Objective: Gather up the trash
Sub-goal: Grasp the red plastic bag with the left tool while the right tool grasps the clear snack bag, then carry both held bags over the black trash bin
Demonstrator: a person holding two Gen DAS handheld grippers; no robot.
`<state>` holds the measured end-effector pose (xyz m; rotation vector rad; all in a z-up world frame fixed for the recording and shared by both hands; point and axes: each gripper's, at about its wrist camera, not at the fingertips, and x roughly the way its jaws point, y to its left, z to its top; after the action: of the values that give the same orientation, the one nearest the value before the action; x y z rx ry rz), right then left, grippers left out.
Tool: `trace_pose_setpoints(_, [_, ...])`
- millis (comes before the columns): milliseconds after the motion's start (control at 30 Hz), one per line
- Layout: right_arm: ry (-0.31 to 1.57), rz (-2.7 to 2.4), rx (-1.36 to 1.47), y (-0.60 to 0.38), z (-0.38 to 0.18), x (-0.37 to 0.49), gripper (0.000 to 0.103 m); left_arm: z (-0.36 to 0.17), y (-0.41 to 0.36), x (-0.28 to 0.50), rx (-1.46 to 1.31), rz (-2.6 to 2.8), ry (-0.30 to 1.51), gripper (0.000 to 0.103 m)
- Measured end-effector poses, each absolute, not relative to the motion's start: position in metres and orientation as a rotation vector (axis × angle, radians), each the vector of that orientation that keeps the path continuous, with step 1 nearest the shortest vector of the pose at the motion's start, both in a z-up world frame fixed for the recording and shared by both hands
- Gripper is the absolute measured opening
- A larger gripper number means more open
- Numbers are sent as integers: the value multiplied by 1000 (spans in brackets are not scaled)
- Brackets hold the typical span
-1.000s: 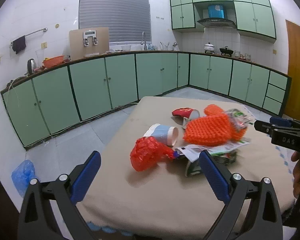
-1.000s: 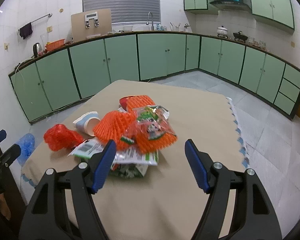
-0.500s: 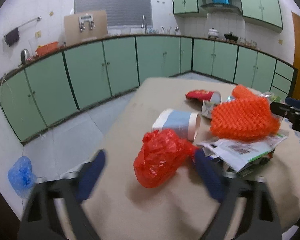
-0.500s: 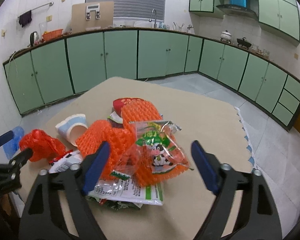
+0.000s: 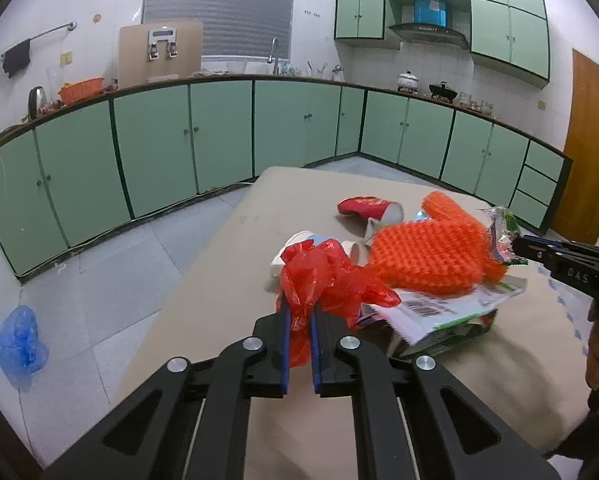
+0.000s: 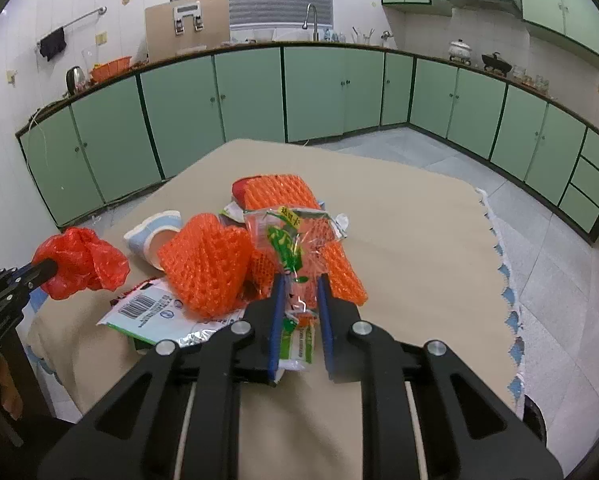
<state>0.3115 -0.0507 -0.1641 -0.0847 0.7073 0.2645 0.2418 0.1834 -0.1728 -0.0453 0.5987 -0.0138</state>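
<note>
Trash pile sits on beige-covered worktop (image 6: 399, 240), near its left-near part. Red plastic bag (image 5: 323, 276) at near left edge of pile, pinched by left claw (image 5: 299, 312); blue pads nearly closed w/ bag film bunched between them. Clear snack wrapper w/ green print (image 6: 291, 248) lies on top of pile at right side, gripped by right claw (image 6: 299, 300); pads narrowed onto wrapper, small gap filled by film.

Orange foam netting (image 6: 207, 264), large piece, mid-pile, touching wrapper; second orange net piece (image 6: 279, 192) just behind, far side. White/blue paper cup (image 6: 155, 232) on its side, left of netting, just beside red bag. Red cup (image 5: 369, 210) on its side at far end of pile. Barcoded white/green packet (image 5: 439, 312) under netting, near edge.

Surroundings: green cabinets (image 5: 219, 136) along walls; blue bag (image 5: 17, 340) on floor, well apart, left.
</note>
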Motion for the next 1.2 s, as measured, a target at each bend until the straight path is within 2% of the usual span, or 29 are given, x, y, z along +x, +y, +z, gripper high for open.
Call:
trace_pose_setpoints(433, [652, 260, -19, -88, -123, 272, 15, -119, 150, 204, -30, -56, 524, 8])
trace_pose_setpoints(733, [633, 169, 59, -169, -104, 220, 14, -96, 69, 187, 7, -220, 498, 8])
trace_pose_setpoints(900, [656, 59, 93, -228, -115, 190, 14, -98, 0, 184, 43, -358, 507, 8])
trace_pose_setpoints(1200, [761, -150, 182, -331, -176, 146, 14, -134, -132, 202, 106, -589, 585, 8])
